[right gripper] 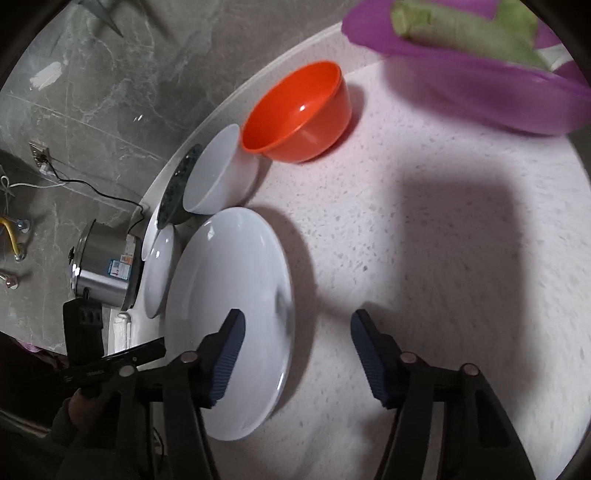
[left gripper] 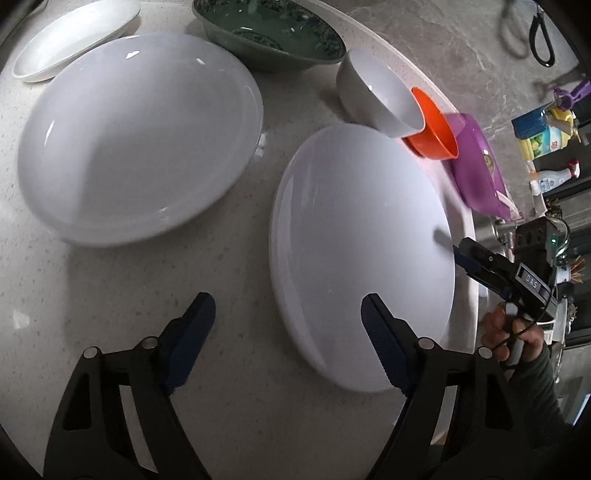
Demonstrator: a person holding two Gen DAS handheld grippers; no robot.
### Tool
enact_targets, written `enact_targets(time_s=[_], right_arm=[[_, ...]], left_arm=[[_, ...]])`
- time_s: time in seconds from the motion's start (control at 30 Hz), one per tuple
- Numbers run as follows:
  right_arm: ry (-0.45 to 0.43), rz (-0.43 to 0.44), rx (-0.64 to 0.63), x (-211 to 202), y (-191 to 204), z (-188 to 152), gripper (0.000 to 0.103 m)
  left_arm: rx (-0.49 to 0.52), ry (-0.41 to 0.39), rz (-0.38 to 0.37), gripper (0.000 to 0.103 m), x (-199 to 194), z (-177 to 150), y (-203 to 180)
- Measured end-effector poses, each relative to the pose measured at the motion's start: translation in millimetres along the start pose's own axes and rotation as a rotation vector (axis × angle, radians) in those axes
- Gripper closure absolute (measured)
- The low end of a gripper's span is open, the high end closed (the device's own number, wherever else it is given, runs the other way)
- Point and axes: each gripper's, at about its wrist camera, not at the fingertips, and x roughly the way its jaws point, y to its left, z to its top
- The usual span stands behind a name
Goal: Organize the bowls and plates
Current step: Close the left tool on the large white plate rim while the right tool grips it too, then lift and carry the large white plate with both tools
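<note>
**On the worktop: both grippers at the nearer white plate**

Nearest the grippers lies a large round white ceramic plate (left gripper: 364, 254), flat on the pale speckled stone worktop (left gripper: 122, 280), close to the worktop's edge. The left gripper (left gripper: 288, 332) has its jaws apart; one pad is over the plate's near rim, the other over bare worktop, nothing clamped. The right gripper (right gripper: 297, 360) also has its jaws apart, one pad over the plate's rim on its side, the other over bare surface; no grip visible. Whether any pad touches the plate I cannot tell.

Judgement: the step in hand is the first pick, approaching this plate from two sides. The next move calls for getting a pad under the low rim, since the plate sits flat, then carrying it onto the second large white plate (left gripper: 140, 136) lying just beside it to the left.

Around: a shallow oval white dish (left gripper: 74, 37) and a dark green patterned bowl (left gripper: 269, 33) beyond; a small white bowl (left gripper: 376, 92) and an orange plastic bowl (left gripper: 432, 125) at the plate's far edge, nearly touching it, so a careless lift might knock them. A purple plastic tray (left gripper: 476, 162) holding something green lies further right.
</note>
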Motion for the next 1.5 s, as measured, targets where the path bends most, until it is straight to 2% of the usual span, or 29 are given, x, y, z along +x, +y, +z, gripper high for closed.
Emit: enact_targets(time_s=[0.17, 0.33, 0.63, 0.7, 0.73, 0.8, 0.83, 0.87, 0.9, 0.93, 1.0, 1.13, 1.5], right_arm=[[0.051, 0.132, -0.032, 14, -4, 16, 0.045], [0.129, 0.238, -0.011, 24, -11, 27, 0.05], [0.184, 0.224, -0.018, 29, -15, 31, 0.066], [0.197, 0.199, -0.029, 29, -13, 29, 0.07], [0.206, 0.176, -0.041, 30, -10, 29, 0.076], [0.234, 0.137, -0.061, 32, -4, 28, 0.081], [0.245, 0.124, -0.07, 34, -2, 27, 0.083], [0.241, 0.113, -0.073, 33, -1, 28, 0.084], [0.244, 0.107, -0.063, 33, -2, 28, 0.084], [0.242, 0.102, -0.052, 31, -5, 27, 0.087], [0.242, 0.098, -0.03, 30, -10, 27, 0.09], [0.241, 0.065, -0.04, 27, -7, 25, 0.089], [0.247, 0.003, -0.034, 23, 0, 17, 0.088]], left_arm=[[-0.011, -0.011, -0.08, 0.024, -11, 3, 5], [0.01, 0.024, -0.183, 0.024, -7, 10, 8], [0.032, 0.056, -0.243, 0.026, -8, 19, 11], [0.032, 0.055, -0.234, 0.027, -7, 21, 11], [0.034, 0.052, -0.216, 0.032, -8, 23, 10], [0.043, 0.053, -0.176, 0.051, -5, 25, 8], [0.04, 0.035, -0.13, 0.061, -6, 27, 9], [0.031, 0.03, -0.093, 0.078, -6, 28, 10], [0.021, 0.034, -0.071, 0.085, -4, 30, 13], [0.0, 0.036, -0.08, 0.087, -5, 30, 19], [-0.013, 0.042, -0.102, 0.088, -4, 30, 24], [0.019, 0.048, -0.057, 0.087, -5, 31, 21], [0.027, 0.062, -0.019, 0.087, 0, 35, 11]])
